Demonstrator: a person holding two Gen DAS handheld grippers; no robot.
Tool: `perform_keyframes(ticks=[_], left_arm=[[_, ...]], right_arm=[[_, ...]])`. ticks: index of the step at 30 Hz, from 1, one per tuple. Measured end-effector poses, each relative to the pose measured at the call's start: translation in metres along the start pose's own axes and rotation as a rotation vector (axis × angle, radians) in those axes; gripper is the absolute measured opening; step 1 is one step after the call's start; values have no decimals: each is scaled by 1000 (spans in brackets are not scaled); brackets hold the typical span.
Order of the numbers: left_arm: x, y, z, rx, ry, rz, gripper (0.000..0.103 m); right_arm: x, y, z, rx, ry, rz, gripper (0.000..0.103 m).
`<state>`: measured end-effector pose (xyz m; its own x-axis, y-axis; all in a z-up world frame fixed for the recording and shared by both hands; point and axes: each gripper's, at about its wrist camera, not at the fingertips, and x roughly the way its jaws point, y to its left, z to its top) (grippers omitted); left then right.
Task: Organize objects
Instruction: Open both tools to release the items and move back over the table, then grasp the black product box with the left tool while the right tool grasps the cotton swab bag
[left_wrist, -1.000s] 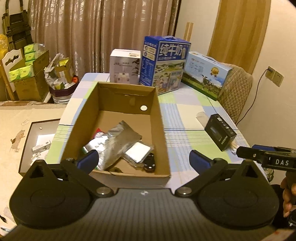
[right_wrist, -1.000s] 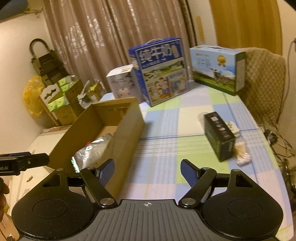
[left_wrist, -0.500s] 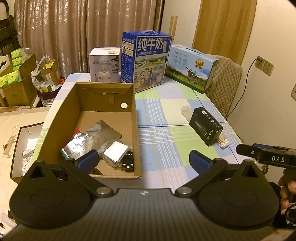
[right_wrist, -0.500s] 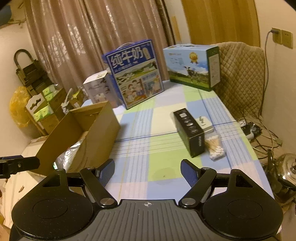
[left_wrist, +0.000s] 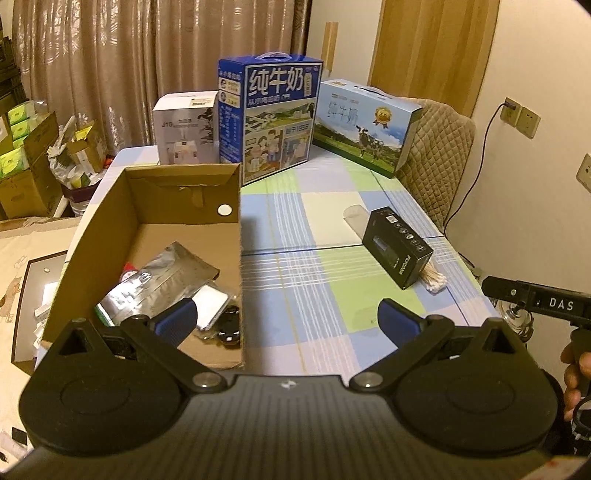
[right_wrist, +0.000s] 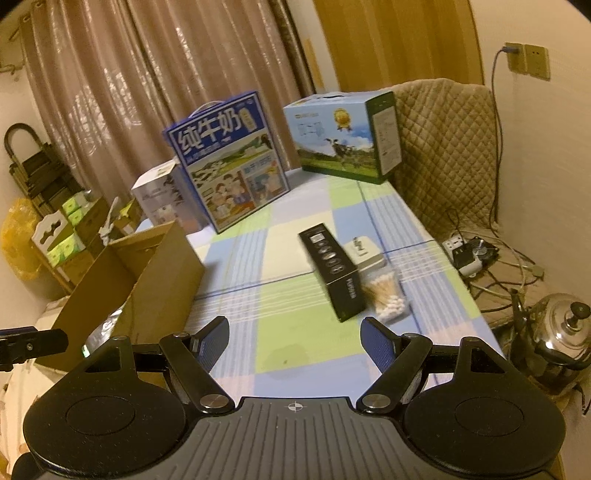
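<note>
The carton (left_wrist: 155, 236) sat at the table's (right_wrist: 295, 354) left edge, already holding a foil pouch (left_wrist: 162, 277). The black box (right_wrist: 332, 273), swabs (right_wrist: 386, 295) touching its right side, lay well right of it. Both the right gripper (right_wrist: 295, 339) and left gripper (left_wrist: 286, 317) hung empty, jaws apart; the right would best straddle the box's narrow width, clear of the swabs.

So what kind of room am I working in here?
Most likely a home dining or living room: a table with a checked cloth, milk gift cartons by the curtains, a kettle on the floor.
</note>
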<state>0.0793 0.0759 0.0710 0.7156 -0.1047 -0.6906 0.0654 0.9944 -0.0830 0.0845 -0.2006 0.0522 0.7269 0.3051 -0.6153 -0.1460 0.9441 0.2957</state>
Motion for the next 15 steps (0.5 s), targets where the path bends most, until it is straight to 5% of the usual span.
perform_keyframes(ticks=[15], left_arm=[[49, -55, 25, 44, 16, -60, 102]], right_arm=[[11, -64, 12, -14, -7, -99, 75]])
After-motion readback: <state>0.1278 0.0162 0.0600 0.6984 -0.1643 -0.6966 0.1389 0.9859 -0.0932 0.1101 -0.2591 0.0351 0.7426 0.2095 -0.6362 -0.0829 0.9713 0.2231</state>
